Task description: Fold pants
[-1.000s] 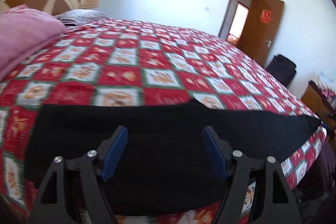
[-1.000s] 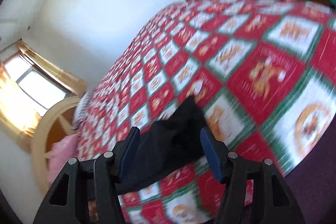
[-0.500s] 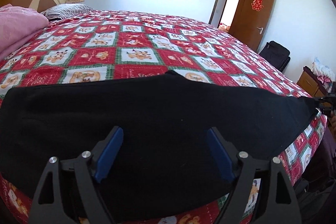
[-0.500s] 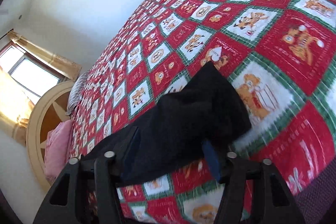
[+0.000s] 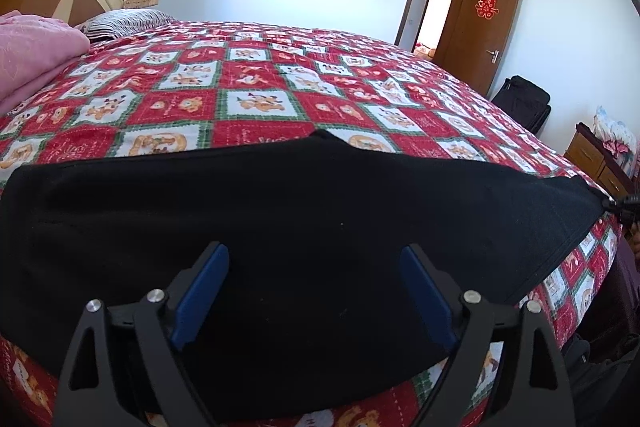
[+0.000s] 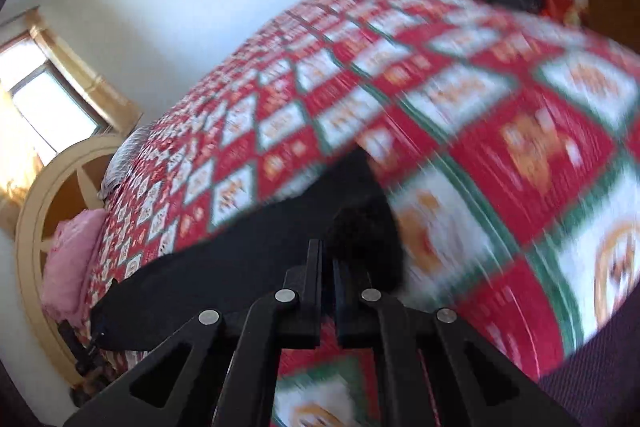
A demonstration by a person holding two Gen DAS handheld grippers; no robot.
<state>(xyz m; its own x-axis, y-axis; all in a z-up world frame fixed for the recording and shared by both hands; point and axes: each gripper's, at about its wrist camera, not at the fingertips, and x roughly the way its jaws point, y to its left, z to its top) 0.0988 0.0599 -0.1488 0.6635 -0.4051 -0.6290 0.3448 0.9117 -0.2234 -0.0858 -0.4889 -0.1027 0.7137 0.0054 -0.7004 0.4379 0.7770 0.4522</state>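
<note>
One pink blanket (image 5: 32,59) beyond black pants (image 5: 280,227).

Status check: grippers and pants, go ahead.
Left gripper open over black pants. Right gripper shut on pants' end. Pants flat on quilt. Nothing obstructing.

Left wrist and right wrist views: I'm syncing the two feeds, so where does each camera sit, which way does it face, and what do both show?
Left wrist view: sits on the left gripper, low over the bed's near edge, facing across the black pants toward the door; its open blue-padded fingers show.
Right wrist view: sits on the right gripper, tilted, blurred, facing along the pants toward the headboard; its fingers, shut on the pants' end, show.
Shared: pants, patchwork quilt, pink blanket.
</note>
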